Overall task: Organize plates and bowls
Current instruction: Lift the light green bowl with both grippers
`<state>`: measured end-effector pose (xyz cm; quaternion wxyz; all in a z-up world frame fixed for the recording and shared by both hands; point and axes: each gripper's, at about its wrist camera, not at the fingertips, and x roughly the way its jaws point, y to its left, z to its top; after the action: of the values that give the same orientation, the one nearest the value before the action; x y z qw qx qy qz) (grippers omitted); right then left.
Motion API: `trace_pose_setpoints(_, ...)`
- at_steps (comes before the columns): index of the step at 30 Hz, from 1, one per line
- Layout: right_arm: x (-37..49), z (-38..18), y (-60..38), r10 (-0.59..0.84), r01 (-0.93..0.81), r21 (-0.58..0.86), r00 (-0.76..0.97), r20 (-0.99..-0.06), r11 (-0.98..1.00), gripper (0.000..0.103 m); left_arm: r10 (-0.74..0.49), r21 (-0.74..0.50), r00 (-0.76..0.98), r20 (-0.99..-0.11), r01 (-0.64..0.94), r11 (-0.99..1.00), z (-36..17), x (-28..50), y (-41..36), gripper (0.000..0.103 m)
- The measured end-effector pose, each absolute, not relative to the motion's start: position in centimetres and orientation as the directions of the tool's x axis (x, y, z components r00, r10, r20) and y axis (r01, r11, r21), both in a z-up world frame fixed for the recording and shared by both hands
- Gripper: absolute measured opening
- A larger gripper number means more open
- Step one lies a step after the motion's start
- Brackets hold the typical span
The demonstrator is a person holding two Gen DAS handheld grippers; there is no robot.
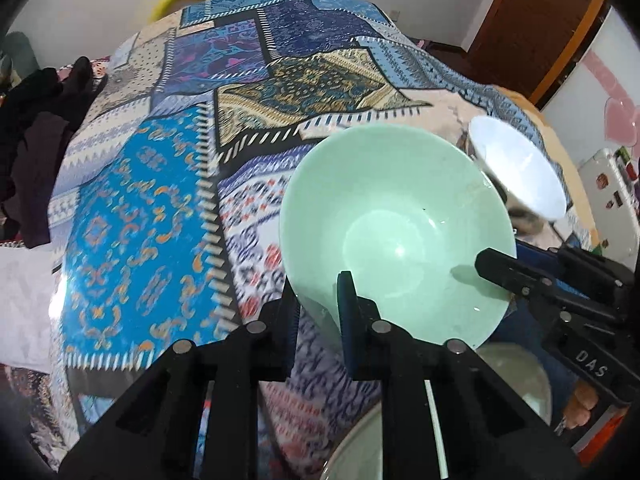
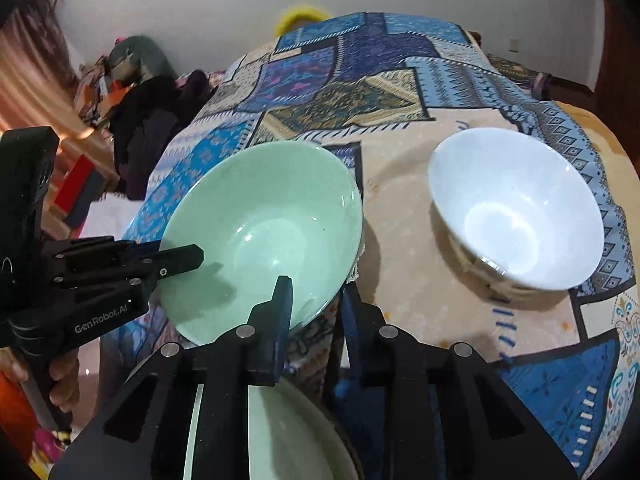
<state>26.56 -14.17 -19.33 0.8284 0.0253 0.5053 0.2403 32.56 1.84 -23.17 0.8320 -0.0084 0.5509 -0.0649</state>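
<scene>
A glossy pale green ceramic bowl is tilted above the near edge of a counter draped in a blue, tan and black patchwork-patterned cloth, and both claws grip its rim at once. The left claw is clamped on the rim at the bowl's lower left as its own camera sees it, one finger inside the bowl and the other outside against the wall. The right claw is clamped on the rim at the bowl's near side in its own view, one finger lying inside the bowl and its partner outside, below the rim. In each wrist view the other claw reaches in from the side: the right claw bites the bowl's right rim in the left view, and the left claw bites its left rim in the right view. A glossy white ceramic bowl stands upright on the cloth, well apart from the green one, toward the counter's right edge. Below the claws, at the near edge, lies another pale green dish, partly hidden by the claw bodies; its full shape cannot be told.
</scene>
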Motion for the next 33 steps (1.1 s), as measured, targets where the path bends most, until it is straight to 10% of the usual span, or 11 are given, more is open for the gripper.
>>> trace_pose_setpoints(33,24.4,-13.9,-13.2,0.408,-0.388,0.231,0.474,-0.780,0.892,0.013,-0.096,-0.064,0.487,-0.868,0.081,0.995,-19.0,27.4,2.1,0.019)
